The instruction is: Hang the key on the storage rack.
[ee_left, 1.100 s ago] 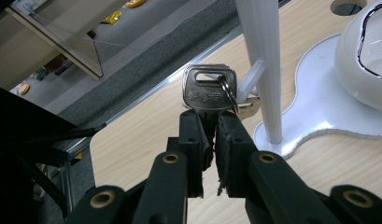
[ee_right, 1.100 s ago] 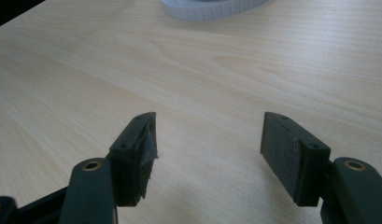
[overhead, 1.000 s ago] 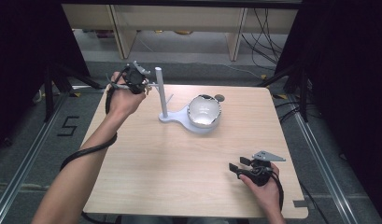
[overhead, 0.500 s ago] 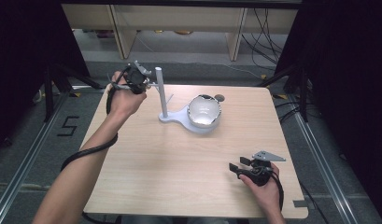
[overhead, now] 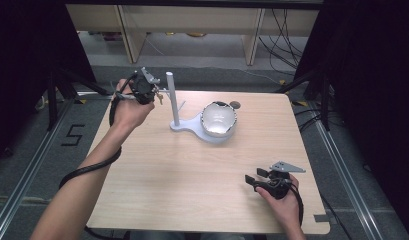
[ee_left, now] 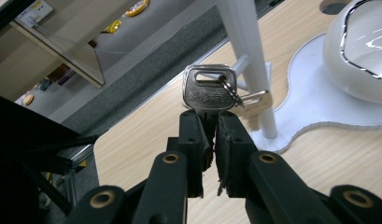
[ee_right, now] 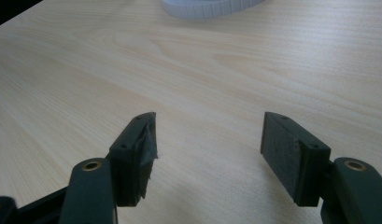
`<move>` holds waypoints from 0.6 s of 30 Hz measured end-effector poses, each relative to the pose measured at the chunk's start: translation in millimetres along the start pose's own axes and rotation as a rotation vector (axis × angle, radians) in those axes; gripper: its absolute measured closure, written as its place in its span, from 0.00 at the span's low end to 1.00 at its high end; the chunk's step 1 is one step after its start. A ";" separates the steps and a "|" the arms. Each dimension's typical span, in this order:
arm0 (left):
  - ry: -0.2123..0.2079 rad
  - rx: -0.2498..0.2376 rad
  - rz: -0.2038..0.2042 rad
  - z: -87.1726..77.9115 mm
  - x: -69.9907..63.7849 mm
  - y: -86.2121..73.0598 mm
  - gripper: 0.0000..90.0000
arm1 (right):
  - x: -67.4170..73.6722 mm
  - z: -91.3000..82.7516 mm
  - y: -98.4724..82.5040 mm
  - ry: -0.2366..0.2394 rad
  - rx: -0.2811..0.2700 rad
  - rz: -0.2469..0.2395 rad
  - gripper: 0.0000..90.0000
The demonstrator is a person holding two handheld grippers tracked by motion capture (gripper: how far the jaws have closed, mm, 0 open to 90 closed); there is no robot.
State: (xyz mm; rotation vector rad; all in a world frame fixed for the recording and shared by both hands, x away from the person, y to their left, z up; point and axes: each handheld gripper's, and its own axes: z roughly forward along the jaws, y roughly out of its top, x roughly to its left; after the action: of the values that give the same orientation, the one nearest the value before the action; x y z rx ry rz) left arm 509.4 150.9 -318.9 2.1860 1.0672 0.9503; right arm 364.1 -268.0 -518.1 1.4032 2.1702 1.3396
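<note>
A silver key (ee_left: 208, 91) with a small ring (ee_left: 228, 88) and a second key behind it sticks up from my left gripper (ee_left: 214, 122), which is shut on its blade. The key hangs close to the white upright post (ee_left: 248, 56) of a stand, beside a short side peg (ee_left: 242, 63). From above, the left gripper (overhead: 154, 92) is held in the air at the table's far left, just left of the post (overhead: 172, 99). My right gripper (overhead: 254, 177) rests open near the front right of the table (overhead: 157, 175), its jaws wide apart (ee_right: 208, 140) over bare wood.
The stand's flat white base (overhead: 192, 128) carries a shiny white bowl (overhead: 219, 119) to the right of the post. A dark round hole (overhead: 235, 105) sits in the tabletop behind the bowl. Shelving and cables lie on the floor beyond the far edge.
The left gripper with the key has shifted very slightly near the post. The right gripper has stayed put.
</note>
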 end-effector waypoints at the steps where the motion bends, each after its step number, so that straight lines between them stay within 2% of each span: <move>1: 0.001 0.009 0.014 -1.3 0.9 1.2 0.90 | 0.0 0.1 0.0 -0.005 -0.002 -0.004 0.41; 2: -0.003 0.010 0.012 -1.1 1.1 2.5 0.90 | 0.3 -0.7 0.0 0.019 -0.011 0.002 0.41; 5: -0.005 0.002 0.007 0.9 0.5 5.0 0.90 | -0.5 0.0 -0.3 0.014 -0.014 -0.006 0.41; 6: -0.005 0.002 0.009 1.4 0.2 6.1 0.90 | 0.1 -0.3 0.1 -0.001 0.002 0.003 0.41; 8: -0.005 0.002 0.009 1.8 -0.2 6.7 0.90 | -0.6 -0.6 0.3 0.007 -0.005 -0.003 0.41; 11: -0.009 0.000 0.012 3.5 -1.9 9.1 0.90 | 0.5 -2.2 0.2 0.023 0.002 0.019 0.41; 15: -0.008 0.002 0.013 5.5 -2.4 9.1 0.90 | 0.5 -2.2 0.2 0.023 0.000 0.017 0.41; 16: -0.001 0.007 0.015 7.0 -1.8 8.3 0.90 | -2.4 -2.0 0.6 0.014 -0.011 -0.021 0.41; 18: 0.001 0.001 0.003 8.7 -1.9 7.3 0.90 | -2.7 -2.4 0.7 0.012 -0.010 -0.023 0.41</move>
State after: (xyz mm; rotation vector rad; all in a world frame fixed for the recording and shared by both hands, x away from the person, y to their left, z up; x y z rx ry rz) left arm 518.6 144.1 -319.8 2.1885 1.0649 0.9526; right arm 364.5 -271.5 -517.0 1.3653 2.1777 1.3522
